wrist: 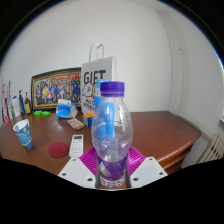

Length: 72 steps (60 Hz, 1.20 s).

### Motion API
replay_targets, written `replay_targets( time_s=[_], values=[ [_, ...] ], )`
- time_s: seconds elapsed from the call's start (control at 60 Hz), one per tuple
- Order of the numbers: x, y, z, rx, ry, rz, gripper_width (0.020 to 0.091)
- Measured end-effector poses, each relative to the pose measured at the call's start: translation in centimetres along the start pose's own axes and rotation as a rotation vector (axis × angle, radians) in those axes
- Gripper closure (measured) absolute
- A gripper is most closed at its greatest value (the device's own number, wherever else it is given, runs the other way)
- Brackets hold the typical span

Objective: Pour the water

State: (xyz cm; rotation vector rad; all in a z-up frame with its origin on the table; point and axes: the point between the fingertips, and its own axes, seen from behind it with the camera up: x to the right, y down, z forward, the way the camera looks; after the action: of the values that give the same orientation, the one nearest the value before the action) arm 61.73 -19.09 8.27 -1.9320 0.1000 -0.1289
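The gripper [112, 172] is closed on a clear water bottle [111, 135] with a purple cap [112, 89], both pink pads [90, 160] pressing its lower sides, the bottle upright above the wooden desk [160, 132]. Beyond it, toward the desk's back edge, stand a white gift bag [98, 78] and a framed picture [55, 88]. A blue cup [23, 133] and a remote [77, 146] lie left of the bottle.

Clear plastic bottle [111, 130], glossy wooden table [160, 135]
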Motion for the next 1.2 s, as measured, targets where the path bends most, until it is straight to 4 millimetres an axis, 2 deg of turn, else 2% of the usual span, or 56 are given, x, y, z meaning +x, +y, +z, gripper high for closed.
replay_targets(
  time_s=[0.117,0.267,0.433,0.55,0.75,0.917,1.017,1.1,1.2],
  values=[
    [-0.3,-1.7,0.0,0.008,0.058,-0.144,0.0773],
    [-2.1,-6.5,-0.9,0.056,0.124,-0.329,0.0773],
    [-6.8,-12.2,-0.7,0.096,0.197,-0.643,0.0773],
    [-11.5,-14.5,0.1,0.104,0.232,-0.957,0.0774],
    [-18.7,-15.9,2.0,0.145,0.255,-1.465,0.0772],
    [-22.3,-15.5,3.4,0.157,0.273,-1.783,0.0772],
    [-24.8,-15.3,3.9,0.223,0.271,-1.971,0.0774],
    [-25.5,-14.8,4.4,0.225,0.261,-2.048,0.0772],
    [-25.3,-14.4,4.8,0.199,0.258,-2.065,0.0771]
  ],
)
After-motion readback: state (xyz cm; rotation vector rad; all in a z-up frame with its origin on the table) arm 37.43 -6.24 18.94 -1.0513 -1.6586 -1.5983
